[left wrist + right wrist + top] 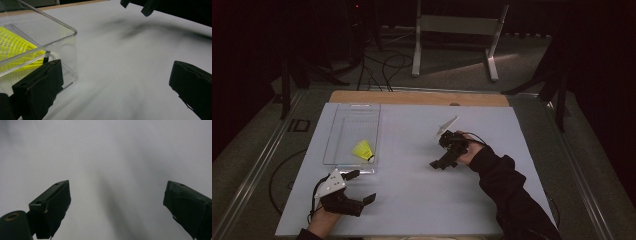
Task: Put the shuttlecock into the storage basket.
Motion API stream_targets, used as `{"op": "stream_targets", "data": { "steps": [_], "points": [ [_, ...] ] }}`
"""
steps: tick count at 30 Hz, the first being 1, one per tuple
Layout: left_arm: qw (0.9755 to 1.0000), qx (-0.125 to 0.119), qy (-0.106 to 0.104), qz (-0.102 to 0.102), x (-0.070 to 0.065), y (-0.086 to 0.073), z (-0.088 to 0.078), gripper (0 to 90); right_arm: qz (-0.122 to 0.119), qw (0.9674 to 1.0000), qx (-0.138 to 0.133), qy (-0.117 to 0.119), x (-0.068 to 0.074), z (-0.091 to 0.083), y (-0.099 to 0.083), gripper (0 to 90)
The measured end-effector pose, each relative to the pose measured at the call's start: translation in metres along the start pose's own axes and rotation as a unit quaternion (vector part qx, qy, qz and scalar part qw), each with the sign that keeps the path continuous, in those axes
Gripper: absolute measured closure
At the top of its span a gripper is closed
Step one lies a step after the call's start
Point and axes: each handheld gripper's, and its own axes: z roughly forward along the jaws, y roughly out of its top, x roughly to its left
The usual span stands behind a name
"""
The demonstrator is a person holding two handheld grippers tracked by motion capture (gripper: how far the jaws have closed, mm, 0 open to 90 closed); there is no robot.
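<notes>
The white table (422, 165) sits in a dark room. The yellow shuttlecock (363, 149) lies inside the clear box (343, 132), at its near end. Your left gripper (362, 186) hangs just outside that near corner, jaws spread and empty; your right gripper (439, 164), also spread, hovers well to the box's right. Lift the left over the rim before you reach in.

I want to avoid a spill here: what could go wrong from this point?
1. The left gripper, open, sits close beside the clear box's near corner; a sideways move could knock or slide the box.
2. The yellow shuttlecock lies against the box's near end, so a jolt might shift it.
3. The right gripper, open and holding nothing, hovers mid-table; both reaching for the box could collide.
</notes>
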Motion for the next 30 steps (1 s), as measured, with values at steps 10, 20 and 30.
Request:
{"op": "stream_targets", "data": {
  "steps": [10, 20, 30],
  "points": [
    [1.0, -0.001, 0.0, -0.001, 0.0, 0.0, 0.0, 0.3, 0.012, 0.9997, -0.022, -0.008, 0.0, -0.013, -0.033, 7.8],
    [1.0, -0.001, -0.001, 0.0, 0.0, 0.0, 0.001, 0.3, 0.024, 0.9984, -0.041, -0.031, 0.003, -0.026, -0.07, 7.9],
    [1.0, -0.001, -0.002, 0.0, 0.0, 0.0, 0.001, 0.3, 0.039, 0.9954, -0.074, -0.047, 0.005, -0.035, -0.096, 7.9]
  ]
}}
